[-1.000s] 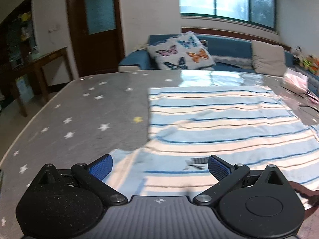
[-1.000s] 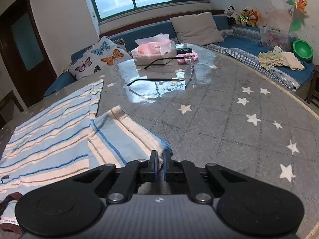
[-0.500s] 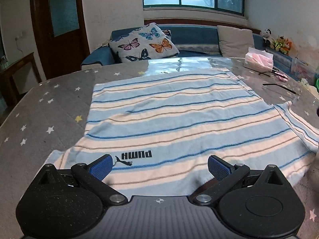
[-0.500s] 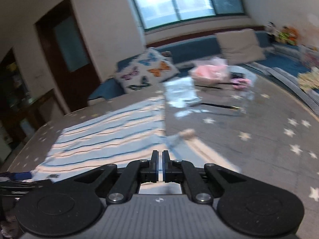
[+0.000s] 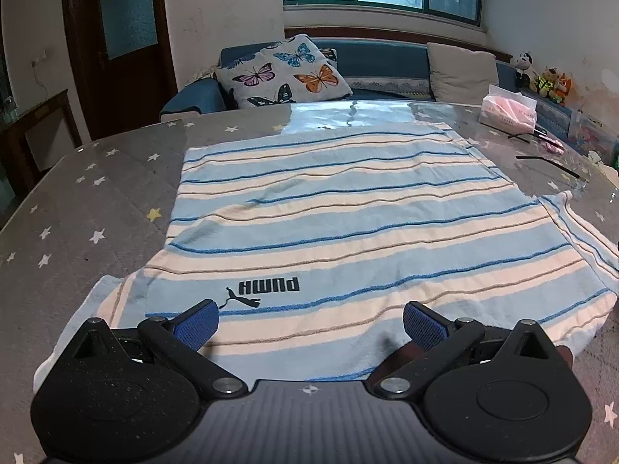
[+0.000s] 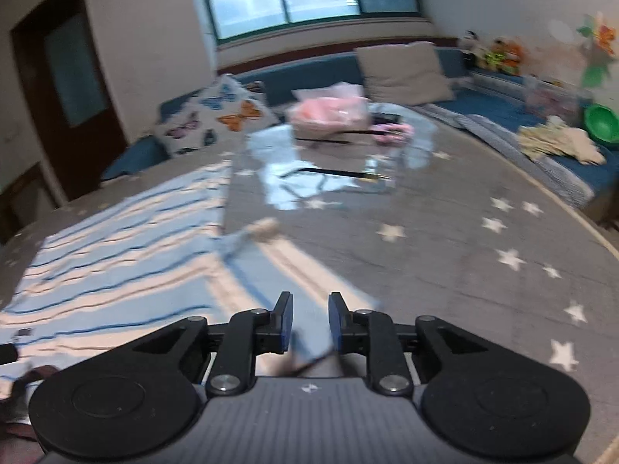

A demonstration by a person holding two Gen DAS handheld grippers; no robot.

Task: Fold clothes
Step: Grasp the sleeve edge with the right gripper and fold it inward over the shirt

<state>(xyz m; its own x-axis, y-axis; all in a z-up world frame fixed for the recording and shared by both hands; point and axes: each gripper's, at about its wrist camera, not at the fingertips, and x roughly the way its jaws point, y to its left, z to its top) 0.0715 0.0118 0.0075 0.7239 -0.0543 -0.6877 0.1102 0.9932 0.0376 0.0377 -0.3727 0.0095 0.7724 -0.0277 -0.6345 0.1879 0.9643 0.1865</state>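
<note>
A blue, cream and white striped T-shirt (image 5: 340, 224) with a black PUMA logo lies flat on the grey star-patterned table (image 5: 96, 201), its neck end near me. My left gripper (image 5: 309, 323) is wide open over the shirt's near end, holding nothing. In the blurred right wrist view the shirt (image 6: 116, 263) lies at left with its right sleeve (image 6: 271, 263) spread ahead. My right gripper (image 6: 309, 319) is partly open above the sleeve's near edge, with nothing clearly between its fingers.
A pink tissue pack (image 5: 506, 110) and black glasses (image 5: 541, 147) sit at the table's far right, also in the right wrist view (image 6: 329, 110). A blue sofa with a butterfly cushion (image 5: 286, 73) stands behind the table. The table edge (image 6: 572, 212) curves at right.
My right gripper has opened and let go of the sleeve, which now lies spread on the table. My left gripper has swung to face the shirt squarely and stays open.
</note>
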